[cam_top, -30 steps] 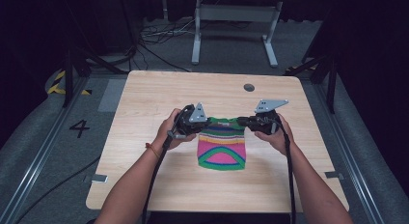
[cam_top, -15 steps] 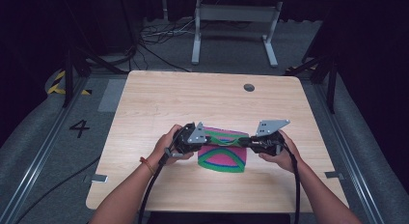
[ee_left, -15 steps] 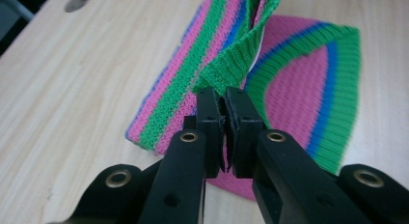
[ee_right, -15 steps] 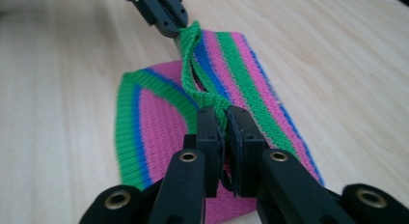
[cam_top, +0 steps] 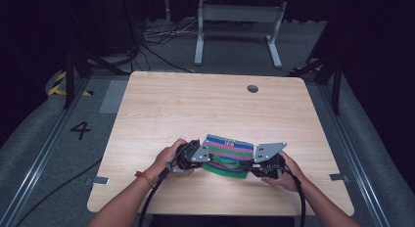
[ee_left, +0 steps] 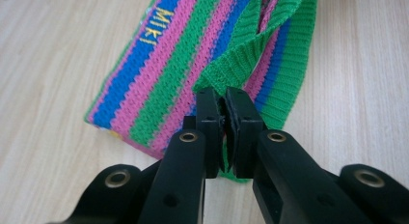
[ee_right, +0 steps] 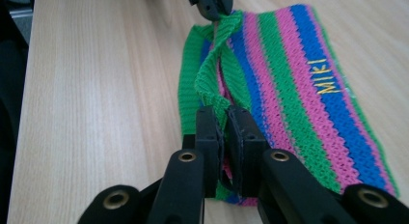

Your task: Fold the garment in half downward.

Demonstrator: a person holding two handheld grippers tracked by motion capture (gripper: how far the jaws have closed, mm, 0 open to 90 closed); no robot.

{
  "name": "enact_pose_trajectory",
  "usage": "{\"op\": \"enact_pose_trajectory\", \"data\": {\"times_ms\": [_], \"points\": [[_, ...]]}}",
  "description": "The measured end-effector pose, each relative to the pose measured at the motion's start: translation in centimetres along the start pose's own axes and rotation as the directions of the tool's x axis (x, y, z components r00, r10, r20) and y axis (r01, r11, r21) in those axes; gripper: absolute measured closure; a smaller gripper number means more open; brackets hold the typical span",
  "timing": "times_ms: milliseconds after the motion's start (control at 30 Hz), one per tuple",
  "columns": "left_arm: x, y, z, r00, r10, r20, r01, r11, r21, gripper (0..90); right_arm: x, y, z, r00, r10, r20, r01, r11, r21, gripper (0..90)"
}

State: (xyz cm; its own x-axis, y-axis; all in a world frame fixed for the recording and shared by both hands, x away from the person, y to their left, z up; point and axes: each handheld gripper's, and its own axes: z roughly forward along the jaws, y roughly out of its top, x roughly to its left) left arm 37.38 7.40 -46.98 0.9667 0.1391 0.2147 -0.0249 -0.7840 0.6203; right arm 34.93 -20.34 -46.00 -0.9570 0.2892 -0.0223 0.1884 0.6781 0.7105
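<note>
Your left gripper (cam_top: 208,157) and right gripper (cam_top: 247,166), each pinching the striped knit garment's (cam_top: 230,149) green hem between them, have drawn it nearer across the tabletop (cam_top: 195,109), doubling it over; a fold looks underway.

I count one striped knitted garment (cam_top: 227,156), one bench (cam_top: 195,109), two grippers, the left gripper (cam_top: 204,156) and the right gripper (cam_top: 250,165), and two hands.

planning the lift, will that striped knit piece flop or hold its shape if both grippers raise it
Probably floppy: the striped knit piece lies flat and its green ribbed edge twists loosely between the left gripper and right gripper. Likely light, being thin yarn. The rough knit, pinched in both pairs of jaws, seems unlikely to slip, though it may stretch.
</note>
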Motion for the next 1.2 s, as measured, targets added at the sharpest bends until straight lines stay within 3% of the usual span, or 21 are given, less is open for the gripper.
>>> {"op": "enact_pose_trajectory", "data": {"times_ms": [200, 367, 567, 767, 967, 1200], "points": [[-0.9, -0.5, 0.8, 0.9989, 0.017, 0.045, -0.019, 0.9987, 0.048, 84.6, 0.7, -0.6, 0.6, 0.9999, -0.013, 0.000, 0.013, 0.999, 0.043, 83.1], [-1.1, -0.9, 0.7, 0.9980, -0.003, 0.064, 0.000, 0.9991, 0.042, 84.4, 1.0, -1.2, 1.3, 0.9997, -0.018, 0.014, 0.017, 0.996, 0.088, 82.5], [-1.7, -1.3, 0.7, 0.9977, -0.023, 0.064, 0.021, 0.9994, 0.027, 84.3, 1.2, -1.6, 1.6, 0.9994, -0.024, 0.025, 0.022, 0.997, 0.077, 81.7], [-1.9, -2.0, 1.1, 0.9926, -0.099, 0.070, 0.102, 0.9938, -0.044, 84.3, 0.7, -2.5, 1.6, 0.9985, -0.031, 0.045, 0.029, 0.999, 0.042, 81.5], [-1.7, -1.7, 1.5, 0.9940, -0.092, 0.059, 0.095, 0.9941, -0.052, 84.4, -0.5, -3.3, 1.2, 0.9963, 0.003, 0.086, -0.005, 1.000, 0.017, 81.5], [-1.5, -1.9, 1.6, 0.9912, -0.111, 0.071, 0.116, 0.9910, -0.067, 84.3, -0.3, -3.3, 1.2, 0.9951, 0.003, 0.099, -0.005, 1.000, 0.016, 81.4]]}}
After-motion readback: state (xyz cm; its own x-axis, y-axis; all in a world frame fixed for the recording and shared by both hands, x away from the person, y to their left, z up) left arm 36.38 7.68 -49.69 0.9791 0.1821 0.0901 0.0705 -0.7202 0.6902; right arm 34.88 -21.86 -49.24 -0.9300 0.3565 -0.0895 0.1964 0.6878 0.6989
